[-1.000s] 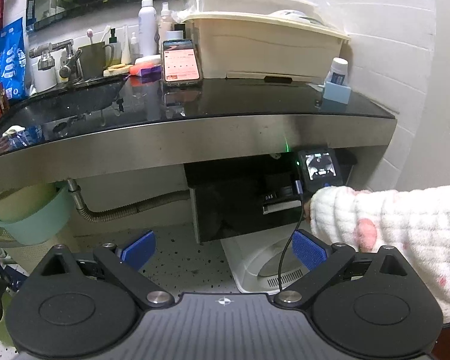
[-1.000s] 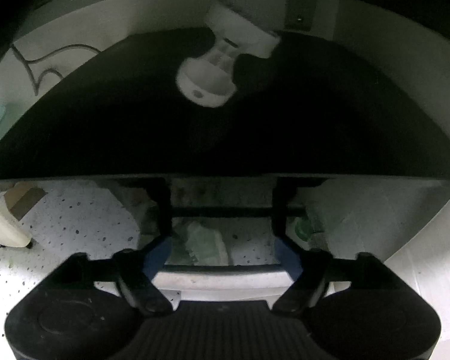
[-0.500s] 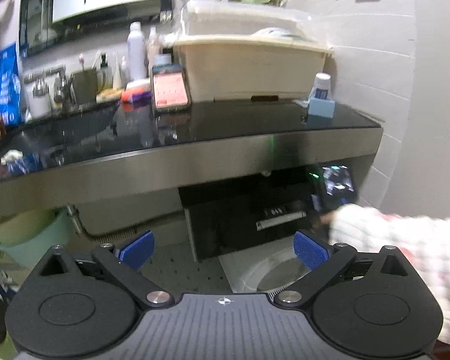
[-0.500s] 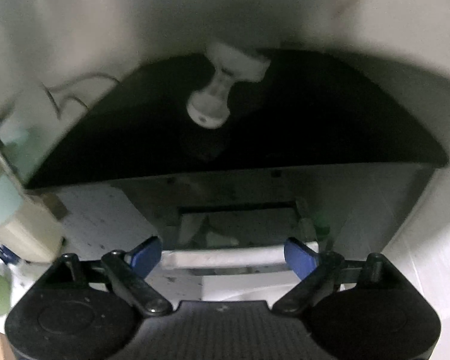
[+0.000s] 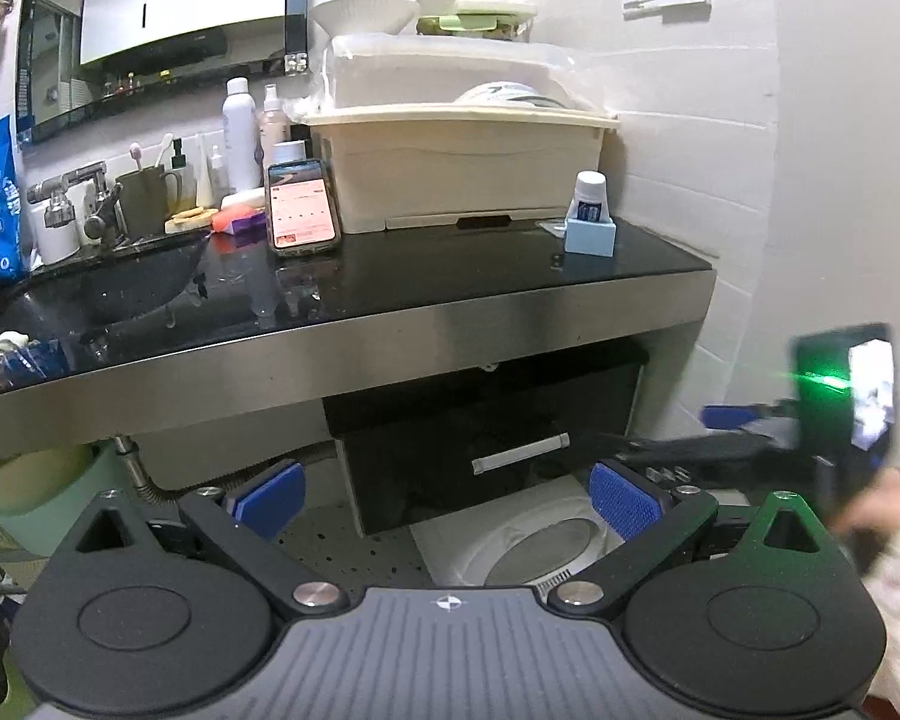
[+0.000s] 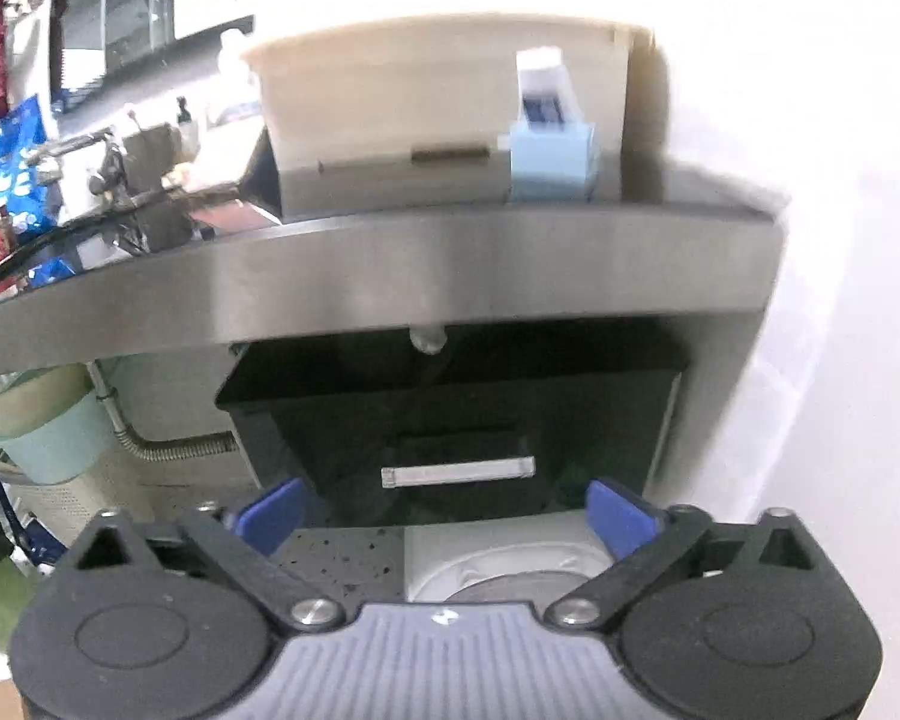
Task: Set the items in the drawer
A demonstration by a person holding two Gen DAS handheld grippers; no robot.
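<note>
Drawer (image 6: 450, 450) sits under the counter edge (image 6: 390, 282), both grippers' fingers apart.

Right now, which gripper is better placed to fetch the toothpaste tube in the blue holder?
Right. The right gripper, jaws open and empty, faces the toothpaste tube nearly straight ahead; the left gripper sees it off-centre.

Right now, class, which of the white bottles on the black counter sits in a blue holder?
The small white bottle with the blue label, alone at the counter's right end in the light-blue holder; the tall white bottle stands bare by the mirror.
</note>
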